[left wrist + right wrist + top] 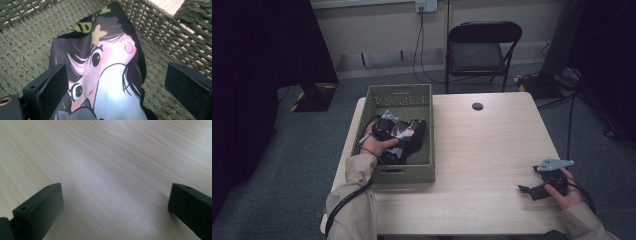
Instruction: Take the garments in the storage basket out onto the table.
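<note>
since the left gripper (pixel 117 87) hangs wide open over the printed cloth (pixel 107 75) in the green basket (pixel 424 172), i'd lower it onto a raised fold before closing, while the right gripper (pixel 116 210) rests open and empty on the table (pixel 492 145).

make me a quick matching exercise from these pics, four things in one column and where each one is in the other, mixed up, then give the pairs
Things:
1. printed cloth
2. left gripper
3. right gripper
4. folding chair

Places:
A. low over the bare table, near its right front corner
B. on the floor beyond the table's far edge
C. lying inside the green woven basket
D. reaching into the basket, jaws open on either side of the cloth

Pairs: 1-C, 2-D, 3-A, 4-B
</note>
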Tool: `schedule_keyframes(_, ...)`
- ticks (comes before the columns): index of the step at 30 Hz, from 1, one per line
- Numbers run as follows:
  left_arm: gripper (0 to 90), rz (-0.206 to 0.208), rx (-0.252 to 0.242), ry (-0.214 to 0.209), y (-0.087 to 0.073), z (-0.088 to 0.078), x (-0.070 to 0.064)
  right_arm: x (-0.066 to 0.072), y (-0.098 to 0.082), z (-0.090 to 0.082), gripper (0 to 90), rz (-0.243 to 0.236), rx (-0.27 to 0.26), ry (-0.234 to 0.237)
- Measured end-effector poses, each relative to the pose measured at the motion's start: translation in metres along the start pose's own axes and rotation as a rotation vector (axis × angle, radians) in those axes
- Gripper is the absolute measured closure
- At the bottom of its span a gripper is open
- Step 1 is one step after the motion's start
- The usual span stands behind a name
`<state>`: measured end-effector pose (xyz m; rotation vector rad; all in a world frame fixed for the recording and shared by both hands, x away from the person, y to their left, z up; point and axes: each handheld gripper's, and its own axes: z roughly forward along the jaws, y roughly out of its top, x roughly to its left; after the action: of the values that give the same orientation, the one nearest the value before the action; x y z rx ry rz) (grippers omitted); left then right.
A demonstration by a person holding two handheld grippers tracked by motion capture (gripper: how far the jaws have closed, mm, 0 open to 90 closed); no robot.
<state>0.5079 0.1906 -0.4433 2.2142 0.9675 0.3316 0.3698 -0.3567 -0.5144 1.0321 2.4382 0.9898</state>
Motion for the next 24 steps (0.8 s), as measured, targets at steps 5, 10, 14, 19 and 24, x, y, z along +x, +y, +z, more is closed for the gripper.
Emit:
schedule_keyframes(5, 5.4, -0.004, 0.028, -0.004, -0.002, 0.008, 0.003, 0.0, 0.0, 0.0, 0.0, 0.0, 0.0, 0.0)
schedule_keyframes(10, 5.8, -0.015, 0.052, -0.003, -0.007, 0.017, 0.005, 0.0, 0.0, 0.0, 0.0, 0.0, 0.0, 0.0)
schedule_keyframes(14, 6.0, -0.017, 0.071, -0.008, -0.009, 0.023, 0.005, 0.0, 0.0, 0.0, 0.0, 0.0, 0.0, 0.0)
schedule_keyframes(19, 5.7, -0.033, 0.099, -0.011, -0.012, 0.029, 0.006, 0.0, 0.0, 0.0, 0.0, 0.0, 0.0, 0.0)
schedule_keyframes(24, 9.5, -0.002, 0.131, -0.001, -0.012, 0.031, 0.006, 0.0, 0.0, 0.0, 0.0, 0.0, 0.0, 0.0)
